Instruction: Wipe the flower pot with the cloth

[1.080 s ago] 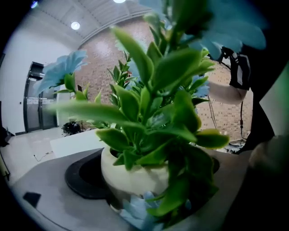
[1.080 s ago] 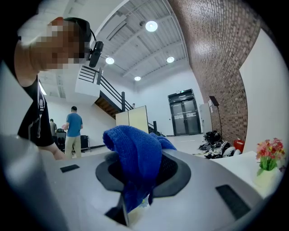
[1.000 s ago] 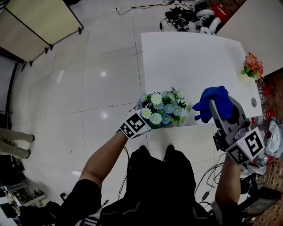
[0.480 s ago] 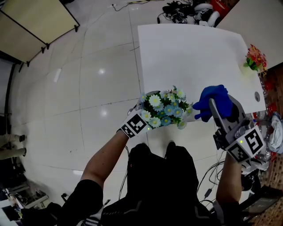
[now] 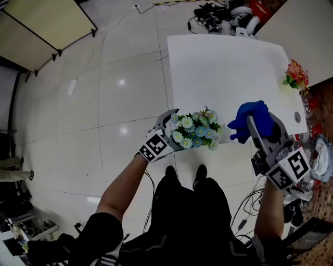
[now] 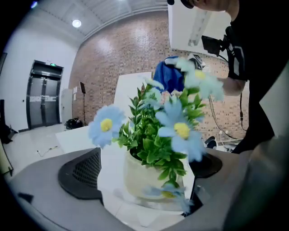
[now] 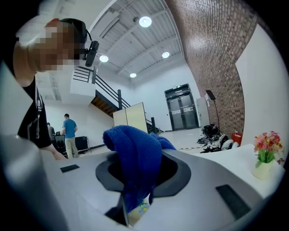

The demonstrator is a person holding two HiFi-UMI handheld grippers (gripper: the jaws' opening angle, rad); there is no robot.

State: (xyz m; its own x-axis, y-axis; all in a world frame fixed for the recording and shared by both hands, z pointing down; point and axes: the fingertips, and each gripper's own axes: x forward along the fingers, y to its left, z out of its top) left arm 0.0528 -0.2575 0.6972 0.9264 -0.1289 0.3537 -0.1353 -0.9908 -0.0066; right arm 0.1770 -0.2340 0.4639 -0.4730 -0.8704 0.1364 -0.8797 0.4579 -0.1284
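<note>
Left gripper [image 6: 142,170] jaws were spread wide and had just been opening. Flower pot [image 6: 151,182] stood loose between them at the table's [image 5: 229,67] near left corner, holding blue-white daisies [image 6: 178,131] and green leaves. Right gripper [image 7: 135,189], at the table's near right edge, was clenched on the blue cloth [image 7: 135,153]. Small red-flower pot [image 5: 296,78] sat at the table's right edge.

Red flowers [image 5: 297,76] at table [image 5: 223,67] corner; cables [image 5: 214,14], perhaps
</note>
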